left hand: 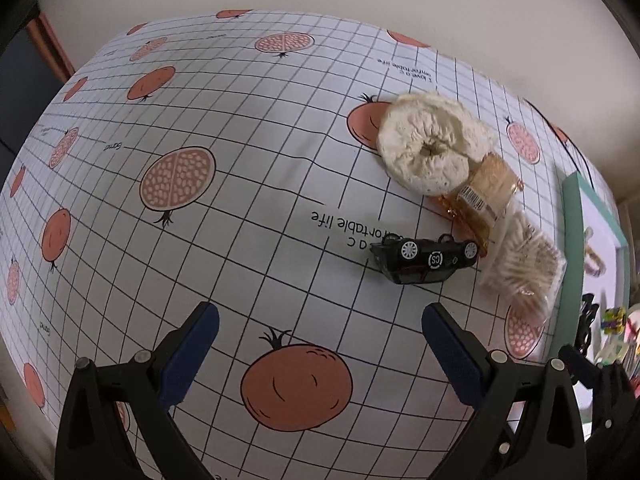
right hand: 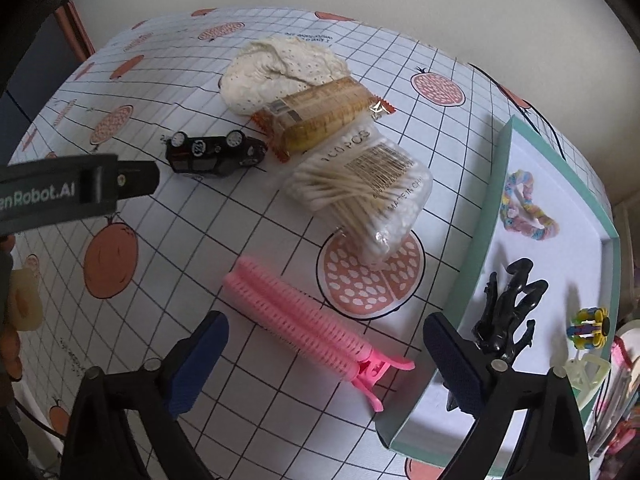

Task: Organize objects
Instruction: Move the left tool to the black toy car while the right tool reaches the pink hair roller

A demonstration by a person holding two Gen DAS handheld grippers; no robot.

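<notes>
My right gripper (right hand: 327, 354) is open just above the table, its fingers on either side of a pink hair roller clip (right hand: 288, 312) that lies flat. My left gripper (left hand: 320, 340) is open and holds nothing; it hovers short of a black toy car (left hand: 424, 260) that lies upside down. Beside the car are a snack packet (right hand: 320, 116), a bag of cotton swabs (right hand: 360, 188) and a white fluffy cloth piece (right hand: 280, 72). A teal-rimmed white tray (right hand: 480, 240) at the right holds a black claw clip (right hand: 508, 312), a colourful scrunchie (right hand: 524, 204) and a small yellow toy (right hand: 590, 326).
The table wears a gridded cloth (left hand: 240, 200) printed with pomegranates; a plain wall stands behind it. The left gripper's housing (right hand: 60, 196) reaches in from the left of the right wrist view. A hand (right hand: 10, 344) shows at that edge. Colourful clutter (right hand: 624, 400) sits past the tray.
</notes>
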